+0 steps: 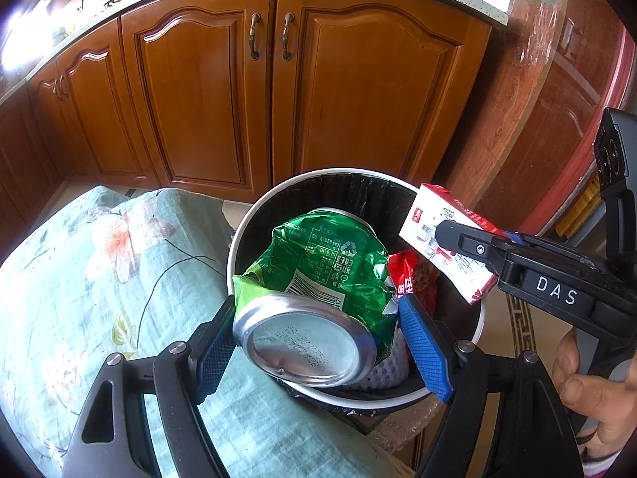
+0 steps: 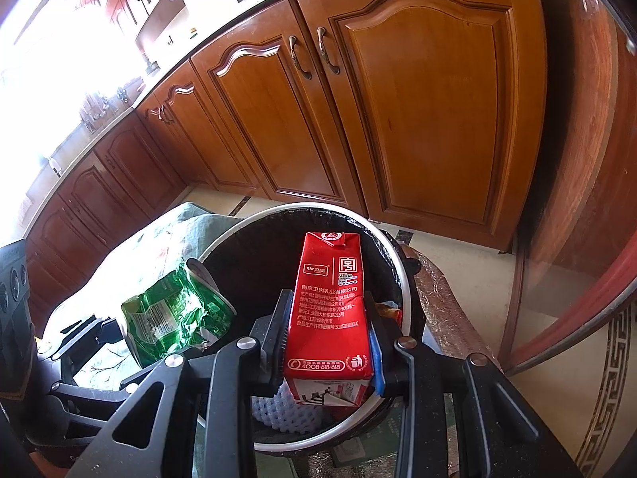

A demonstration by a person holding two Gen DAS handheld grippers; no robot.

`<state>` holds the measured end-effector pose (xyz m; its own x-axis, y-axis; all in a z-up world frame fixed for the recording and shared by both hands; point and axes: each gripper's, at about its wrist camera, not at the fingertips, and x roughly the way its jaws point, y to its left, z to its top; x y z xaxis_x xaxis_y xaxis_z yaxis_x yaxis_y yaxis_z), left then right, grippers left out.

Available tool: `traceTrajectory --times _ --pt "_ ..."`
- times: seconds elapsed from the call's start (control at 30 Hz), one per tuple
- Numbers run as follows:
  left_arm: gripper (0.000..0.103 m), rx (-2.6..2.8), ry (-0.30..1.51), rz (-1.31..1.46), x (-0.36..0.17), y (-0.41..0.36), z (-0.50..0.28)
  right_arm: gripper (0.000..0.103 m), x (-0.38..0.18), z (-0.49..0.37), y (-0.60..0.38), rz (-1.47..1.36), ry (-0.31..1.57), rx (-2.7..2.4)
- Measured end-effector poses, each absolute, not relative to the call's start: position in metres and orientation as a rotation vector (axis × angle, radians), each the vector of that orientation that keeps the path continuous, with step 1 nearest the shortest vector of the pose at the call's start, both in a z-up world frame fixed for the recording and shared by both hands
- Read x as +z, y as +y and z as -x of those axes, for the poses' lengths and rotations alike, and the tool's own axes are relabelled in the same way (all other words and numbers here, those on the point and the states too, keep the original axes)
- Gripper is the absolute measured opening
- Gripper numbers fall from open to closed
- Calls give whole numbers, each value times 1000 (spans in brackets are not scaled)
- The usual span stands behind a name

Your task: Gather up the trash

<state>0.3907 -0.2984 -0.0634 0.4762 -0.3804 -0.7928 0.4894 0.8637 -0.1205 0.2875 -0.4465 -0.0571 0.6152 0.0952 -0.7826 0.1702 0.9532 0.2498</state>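
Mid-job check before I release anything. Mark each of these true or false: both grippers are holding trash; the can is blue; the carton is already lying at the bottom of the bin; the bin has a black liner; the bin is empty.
1. Both grippers hold trash. True: the left gripper clamps a crushed can, and the right gripper clamps a carton.
2. The can is blue. False: it is green with a silver base.
3. The carton lies at the bottom of the bin. False: it is held above the bin, between the right jaws.
4. The bin has a black liner. True.
5. The bin is empty. False: a red wrapper and white foam netting lie inside.
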Motion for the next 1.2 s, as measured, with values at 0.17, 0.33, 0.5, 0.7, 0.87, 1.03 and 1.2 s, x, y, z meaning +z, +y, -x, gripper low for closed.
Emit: traceTrajectory --times 0.17,0.33,0.5,0.7,0.87,1.03,1.2 --pt "78 -536 943 -137 -64 -299 -393 32 -55 -288 -445 -306 915 -42" --pt "79 -529 975 -160 -64 -300 -396 35 -56 -290 -448 -335 919 -40" --pt "79 -519 953 -122 -52 -285 -393 44 -44 -281 -448 -359 872 -34" --pt "79 -495 892 -27 -39 -242 -369 54 -25 -259 -447 -403 795 -30" --pt "81 -463 833 50 -34 -203 -330 65 -19 -231 -433 -446 745 -25" --pt "84 -432 783 116 -33 -168 -288 85 -18 -197 -406 -464 695 -14" --pt "91 -400 740 150 -36 -135 -249 95 -18 -168 -381 -469 660 -16"
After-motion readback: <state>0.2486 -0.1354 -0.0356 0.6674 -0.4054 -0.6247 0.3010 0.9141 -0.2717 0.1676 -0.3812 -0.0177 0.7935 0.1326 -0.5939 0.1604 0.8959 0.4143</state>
